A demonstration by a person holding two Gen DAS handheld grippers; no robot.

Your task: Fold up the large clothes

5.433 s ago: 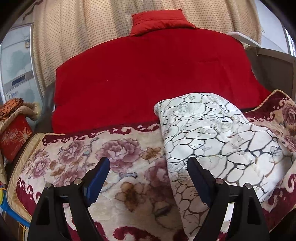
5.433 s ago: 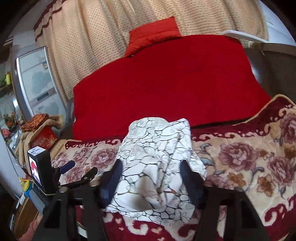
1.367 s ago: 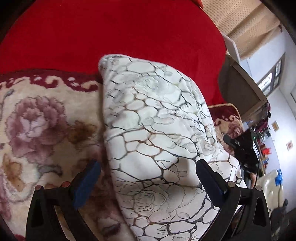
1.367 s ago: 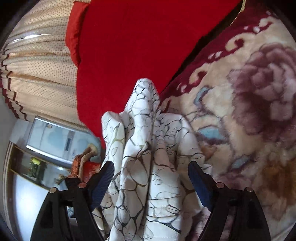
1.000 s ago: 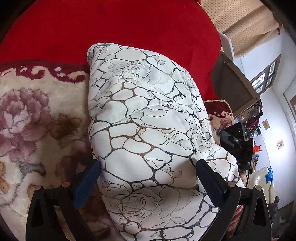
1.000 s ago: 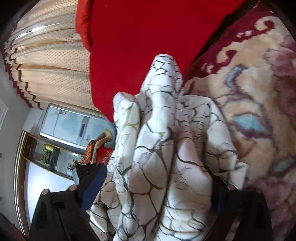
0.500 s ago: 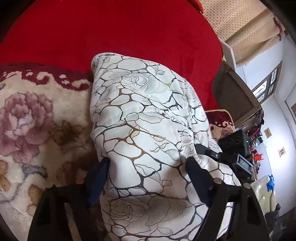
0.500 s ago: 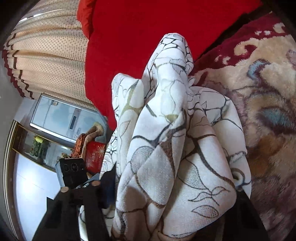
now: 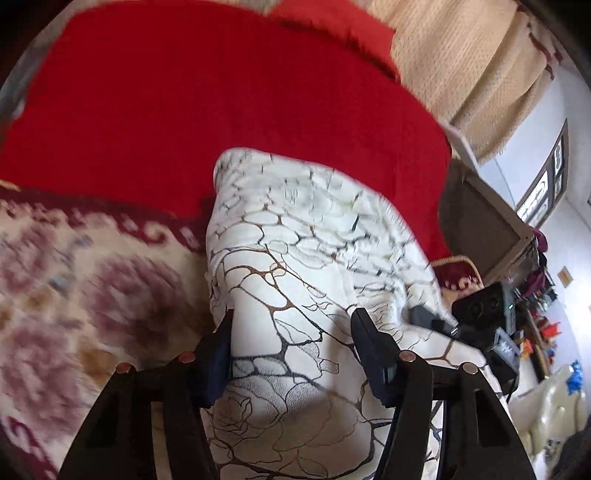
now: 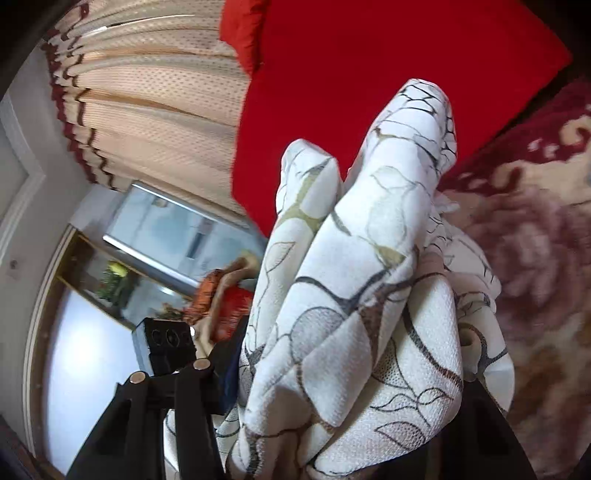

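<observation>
A folded white garment with a dark cracked-line print (image 9: 314,258) lies as a thick bundle on the floral blanket (image 9: 92,295). My left gripper (image 9: 291,332) is shut on the bundle's near-left end, with fabric bulging between the blue pads. My right gripper (image 10: 340,387) is shut on the other end (image 10: 369,258), where thick folds stand up between the jaws and hide the right finger. The right gripper's body (image 9: 484,306) shows at the bundle's right end in the left wrist view. The left gripper's body (image 10: 166,343) shows at the lower left of the right wrist view.
A red cover (image 9: 221,110) drapes the sofa back behind the bundle, with a red cushion (image 10: 240,29) on top. Beige curtains (image 10: 147,103) hang behind. A grey cabinet (image 9: 476,214) stands to the right, and a mirrored cabinet (image 10: 166,229) and clutter to the left.
Both grippers moved in from open and closed on the two ends of the folded bundle. The bundle has risen and shifted in both views, and the left wrist view is blurred by motion.
</observation>
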